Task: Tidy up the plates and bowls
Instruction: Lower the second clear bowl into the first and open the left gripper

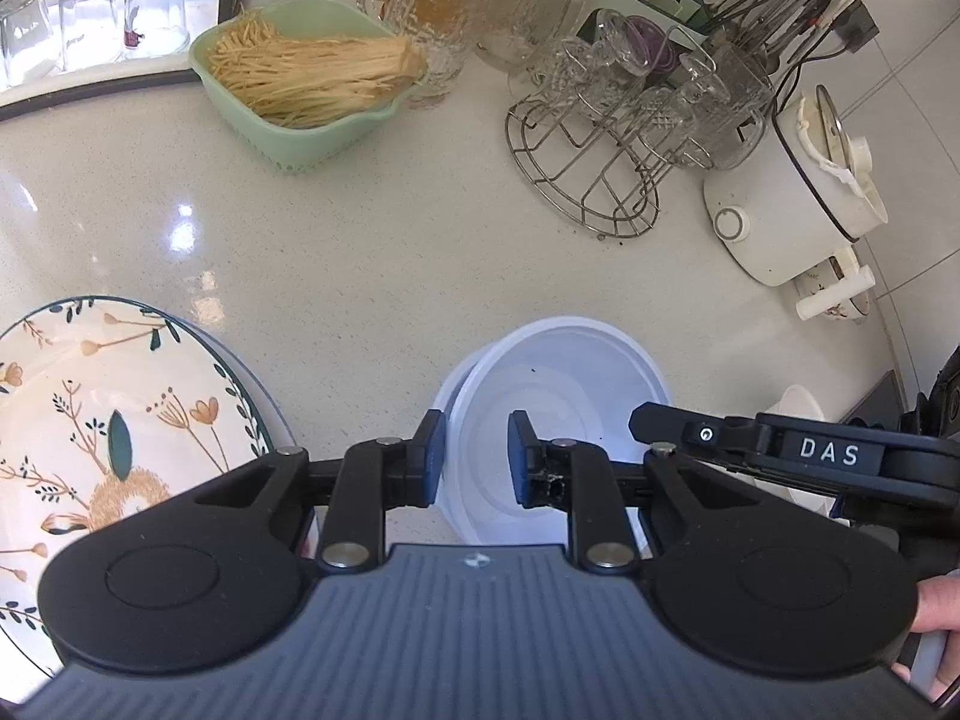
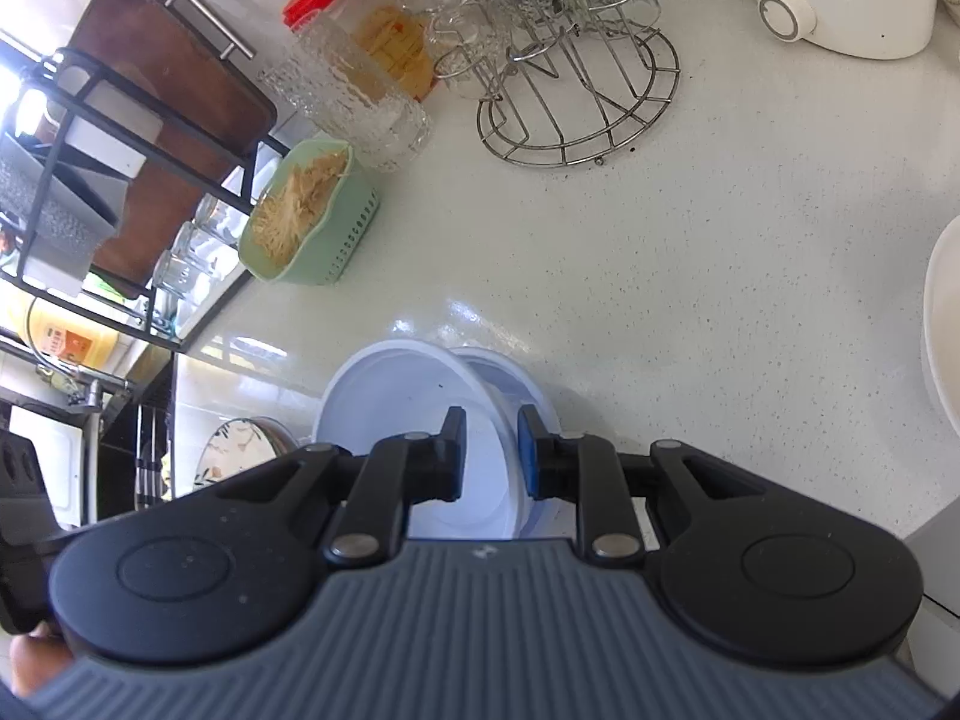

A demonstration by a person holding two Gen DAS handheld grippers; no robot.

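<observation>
Two white plastic bowls (image 1: 558,396) sit nested, slightly askew, on the white counter. My left gripper (image 1: 477,456) is open with its fingers astride the bowls' left rim. My right gripper (image 2: 492,450) is open astride the opposite rim of the same bowls (image 2: 396,396); its finger (image 1: 660,420) reaches in from the right in the left wrist view. A floral plate (image 1: 114,420), stacked on another plate, lies to the left of the bowls and shows small in the right wrist view (image 2: 240,444).
A green basket of noodles (image 1: 306,78) stands at the back. A wire rack of glass cups (image 1: 624,120), textured glass jars (image 1: 444,6) and a white electric pot (image 1: 798,192) line the back right. Another white dish (image 2: 942,324) sits at the right edge.
</observation>
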